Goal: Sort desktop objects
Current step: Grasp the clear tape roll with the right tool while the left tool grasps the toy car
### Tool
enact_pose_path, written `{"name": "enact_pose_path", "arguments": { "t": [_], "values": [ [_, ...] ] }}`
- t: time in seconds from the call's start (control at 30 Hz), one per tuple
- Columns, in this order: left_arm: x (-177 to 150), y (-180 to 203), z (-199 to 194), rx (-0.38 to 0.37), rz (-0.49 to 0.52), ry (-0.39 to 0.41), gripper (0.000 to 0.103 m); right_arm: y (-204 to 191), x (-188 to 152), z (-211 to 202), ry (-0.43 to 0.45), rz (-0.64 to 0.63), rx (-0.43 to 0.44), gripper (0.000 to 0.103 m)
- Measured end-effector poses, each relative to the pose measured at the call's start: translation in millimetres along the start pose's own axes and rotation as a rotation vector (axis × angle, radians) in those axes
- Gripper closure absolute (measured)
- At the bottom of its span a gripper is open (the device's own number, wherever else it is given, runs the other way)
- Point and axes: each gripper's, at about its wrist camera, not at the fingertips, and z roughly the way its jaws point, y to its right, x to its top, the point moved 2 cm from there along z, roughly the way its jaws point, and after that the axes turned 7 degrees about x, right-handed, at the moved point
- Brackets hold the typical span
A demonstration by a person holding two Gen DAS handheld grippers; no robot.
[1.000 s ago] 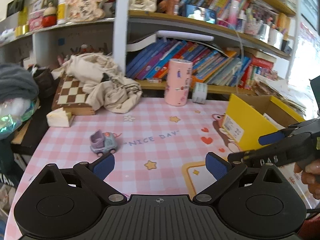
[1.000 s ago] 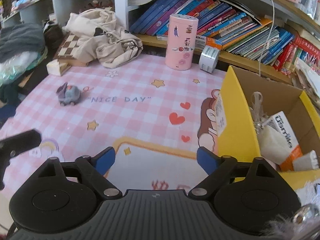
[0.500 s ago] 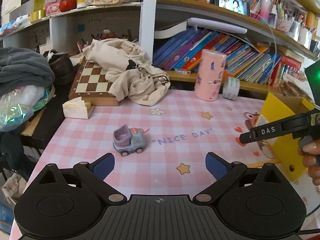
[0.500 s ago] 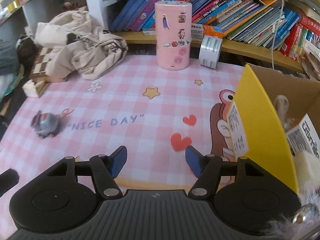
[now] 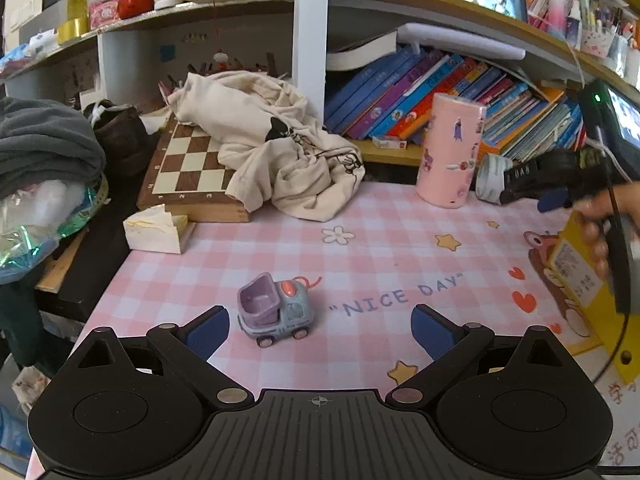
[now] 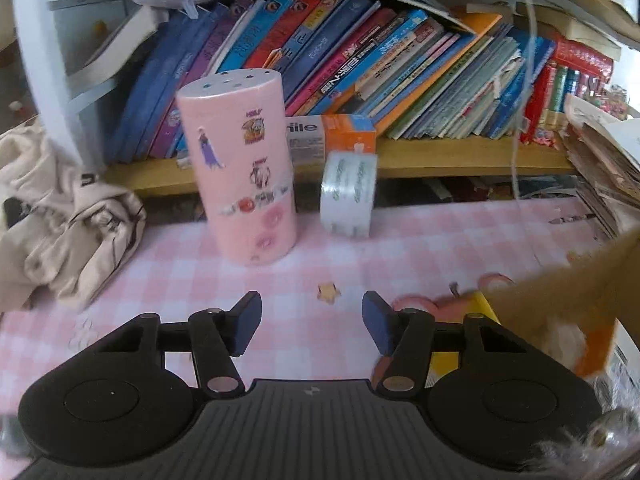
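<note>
crowded bookshelves are rising behind a pink checked desk mat [image 5: 360,248]. left gripper [image 5: 320,330] is hovering with jaws spread wide, a small purple toy car [image 5: 274,312] sitting on the mat just ahead, between its fingers but untouched. right gripper [image 6: 310,322] is pointing at a pink cylinder [image 6: 244,168] and tape roll [image 6: 348,194], its half-open jaws just closing on nothing. yellow box [image 5: 592,292] is standing at the right.

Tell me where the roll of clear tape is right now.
In the right wrist view the tape roll stands on edge at the back of the pink checked mat, just right of the pink canister, in front of the book shelf.
</note>
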Motion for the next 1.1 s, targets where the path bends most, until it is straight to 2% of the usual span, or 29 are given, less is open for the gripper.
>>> {"name": "enact_pose_path", "arguments": {
  "t": [0.3,0.33,0.47,0.57,0.73,0.97,1.07,1.1],
  "values": [
    [7,3,39,0.036,0.029,-0.031,0.004,8,27,46,0.021,0.106,-0.108,0.047],
    [8,3,43,0.038,0.028,-0.035,0.004,10,30,50,0.026,0.119,-0.120,0.045],
    [9,5,53,0.040,0.026,-0.050,0.004,12,45,70,0.044,0.100,-0.174,0.043],
    [8,7,59,0.040,0.039,-0.061,0.004,15,53,87,0.024,0.098,-0.190,0.043],
    [8,11,68,0.037,0.055,-0.074,0.004,20,57,107,0.005,0.084,-0.161,0.042],
    [7,16,81,0.047,0.080,-0.075,0.003,29,54,111,0.006,0.129,-0.079,0.042],
    [8,19,83,0.051,0.104,-0.058,0.003,29,51,110,0.018,0.128,-0.044,0.053],
    [9,20,84,0.053,0.110,-0.055,0.003,29,51,111,0.022,0.126,-0.032,0.060]
  ]
}}
